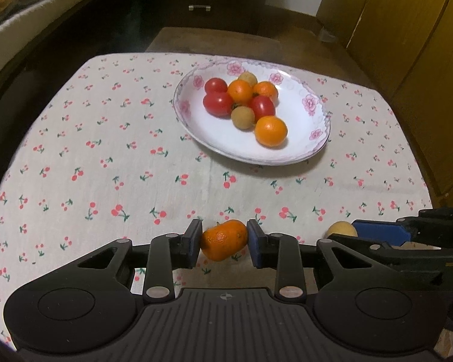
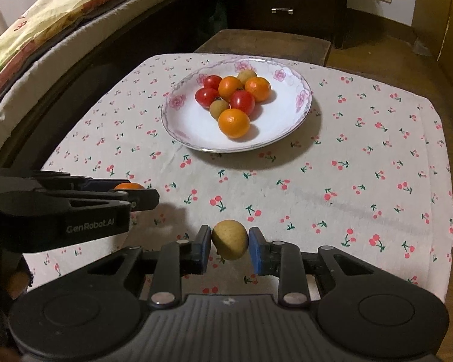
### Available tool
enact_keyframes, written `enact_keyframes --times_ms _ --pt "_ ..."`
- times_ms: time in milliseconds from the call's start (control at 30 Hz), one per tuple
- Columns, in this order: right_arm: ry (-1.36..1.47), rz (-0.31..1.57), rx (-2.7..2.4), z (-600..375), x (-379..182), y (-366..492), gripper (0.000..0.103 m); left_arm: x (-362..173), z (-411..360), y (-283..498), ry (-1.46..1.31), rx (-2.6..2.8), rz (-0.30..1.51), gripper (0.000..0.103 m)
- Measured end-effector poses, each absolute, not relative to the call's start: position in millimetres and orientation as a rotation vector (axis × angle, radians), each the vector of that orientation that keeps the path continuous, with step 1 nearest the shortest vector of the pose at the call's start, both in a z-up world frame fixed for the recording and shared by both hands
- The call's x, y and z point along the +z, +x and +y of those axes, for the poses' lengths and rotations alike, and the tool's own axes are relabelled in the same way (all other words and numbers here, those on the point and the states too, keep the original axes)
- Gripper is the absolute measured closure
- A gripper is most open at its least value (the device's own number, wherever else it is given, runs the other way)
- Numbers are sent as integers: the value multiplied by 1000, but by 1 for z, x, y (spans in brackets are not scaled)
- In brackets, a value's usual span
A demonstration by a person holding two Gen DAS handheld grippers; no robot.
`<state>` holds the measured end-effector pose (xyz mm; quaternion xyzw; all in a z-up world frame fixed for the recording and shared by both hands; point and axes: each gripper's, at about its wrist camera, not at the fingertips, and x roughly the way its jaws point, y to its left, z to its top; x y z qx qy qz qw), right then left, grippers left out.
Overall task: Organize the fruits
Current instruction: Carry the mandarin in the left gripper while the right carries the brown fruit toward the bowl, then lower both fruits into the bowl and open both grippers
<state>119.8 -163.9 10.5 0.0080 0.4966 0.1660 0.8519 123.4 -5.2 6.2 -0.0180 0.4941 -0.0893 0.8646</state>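
The left gripper (image 1: pixel 224 242) clamped a small orange (image 1: pixel 224 239) above the cloth (image 1: pixel 105 150), the right gripper (image 2: pixel 229 242) pinched a tan fruit (image 2: pixel 230 239), both short of the plate (image 2: pixel 299 111).

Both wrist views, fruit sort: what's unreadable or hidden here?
- Left wrist view: the yellow-brown fruit held by the right gripper is mostly hidden behind its jaws.
- Right wrist view: the orange in the left gripper shows only as a sliver above the jaws.
- Both views: the plate holds piled fruit; anything underneath is hidden.
- Both views: the person's hands are behind the cameras.
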Motion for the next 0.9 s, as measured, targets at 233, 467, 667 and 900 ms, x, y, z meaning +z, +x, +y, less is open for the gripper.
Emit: enact_keyframes --times_ms 233,467,667,900 --pt "53 1003 339 -171 24 132 74 18 -7 139 -65 -183 1009 63" --pt "86 953 322 -176 38 156 74 25 -17 158 -61 -188 987 63" --pt "112 929 305 -180 42 181 74 23 -19 179 -66 -169 983 63" --pt "111 932 306 -177 32 204 74 16 -24 196 -53 -160 985 63"
